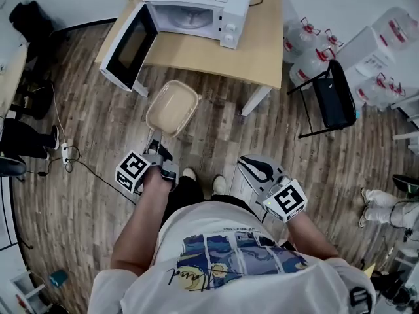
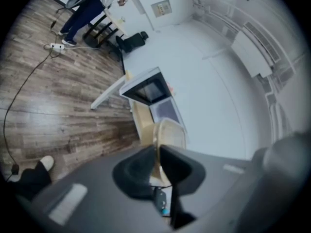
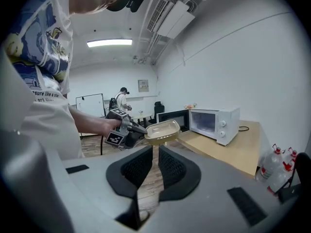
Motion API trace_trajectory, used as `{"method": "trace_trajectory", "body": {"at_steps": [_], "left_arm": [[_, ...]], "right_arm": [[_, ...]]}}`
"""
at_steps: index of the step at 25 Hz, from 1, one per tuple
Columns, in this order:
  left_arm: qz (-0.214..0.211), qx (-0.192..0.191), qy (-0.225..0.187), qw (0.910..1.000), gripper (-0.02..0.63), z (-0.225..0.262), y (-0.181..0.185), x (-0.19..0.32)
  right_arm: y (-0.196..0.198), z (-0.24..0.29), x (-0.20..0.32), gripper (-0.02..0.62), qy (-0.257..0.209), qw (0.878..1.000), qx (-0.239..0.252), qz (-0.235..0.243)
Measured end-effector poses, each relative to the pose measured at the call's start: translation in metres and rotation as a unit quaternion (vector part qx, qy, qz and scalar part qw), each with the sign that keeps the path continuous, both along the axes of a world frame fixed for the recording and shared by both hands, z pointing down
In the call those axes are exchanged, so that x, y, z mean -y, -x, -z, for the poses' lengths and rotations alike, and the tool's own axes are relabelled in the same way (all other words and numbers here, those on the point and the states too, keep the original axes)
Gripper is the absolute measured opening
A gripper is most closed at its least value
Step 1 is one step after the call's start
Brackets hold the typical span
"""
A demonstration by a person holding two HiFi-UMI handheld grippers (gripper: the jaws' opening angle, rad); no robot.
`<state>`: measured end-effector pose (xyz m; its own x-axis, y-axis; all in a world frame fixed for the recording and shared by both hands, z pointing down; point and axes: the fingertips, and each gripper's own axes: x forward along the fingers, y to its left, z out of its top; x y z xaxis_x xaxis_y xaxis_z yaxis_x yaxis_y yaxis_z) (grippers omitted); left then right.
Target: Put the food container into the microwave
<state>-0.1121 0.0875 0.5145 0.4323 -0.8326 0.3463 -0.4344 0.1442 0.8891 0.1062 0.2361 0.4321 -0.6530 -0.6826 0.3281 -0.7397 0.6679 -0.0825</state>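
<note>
**Nearly at the oven: container held out short of the counter**

Well, from where I stand, the person's left tool (image 1: 156, 142) is clamped on the near short rim of the shallow tan plastic food container (image 1: 171, 108). It holds the container in the air above the wooden plank floor (image 1: 78, 175), just short of the light wood counter (image 1: 262, 51). The swung-out door (image 1: 127, 48) of the white microwave oven (image 1: 196, 8) is close by. Gripping one end, I'd guess, leaves the far end free to enter the cavity first. The container sits level, open side up, and looks empty. Its long axis runs away from the person toward the counter, far end leading. The right tool (image 1: 243, 162) is held back by the person's right side, jaws drawn almost together on nothing. It seems simply kept out of the way, since the door already stands open.
</note>
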Motion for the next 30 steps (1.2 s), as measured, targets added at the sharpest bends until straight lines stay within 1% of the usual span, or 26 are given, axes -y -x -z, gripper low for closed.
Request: {"method": "trace_trajectory", "body": {"at_steps": [6,11,15,19,21,25,30], "left_arm": [[0.004,-0.01,0.001,0.9999,0.04,-0.008,-0.001,0.073],[-0.011,-0.034,-0.001,0.9994,0.04,-0.013,-0.016,0.146],[-0.032,-0.037,-0.001,0.9988,0.04,-0.014,-0.024,0.201],[-0.047,-0.038,0.0,0.9982,0.04,-0.019,-0.032,0.249],[-0.043,-0.04,0.005,0.9983,0.04,-0.025,-0.037,0.267],[-0.027,-0.042,0.005,0.9987,0.04,-0.033,-0.051,0.308],[0.006,-0.03,0.009,0.9995,0.04,-0.04,-0.068,0.353]], "right_arm": [[0.005,-0.001,0.068,0.017,-0.002,1.0,-0.009,-0.001],[0.006,0.013,0.125,0.012,-0.004,0.999,-0.026,-0.023],[0.009,0.022,0.167,0.012,-0.002,0.998,-0.038,-0.048],[0.011,0.02,0.198,0.012,0.007,0.996,-0.035,-0.079],[0.008,0.018,0.206,0.013,0.015,0.996,-0.039,-0.082],[-0.013,0.009,0.233,0.015,0.029,0.995,-0.048,-0.085],[-0.042,0.013,0.276,0.037,0.019,0.997,-0.047,-0.066]]}}
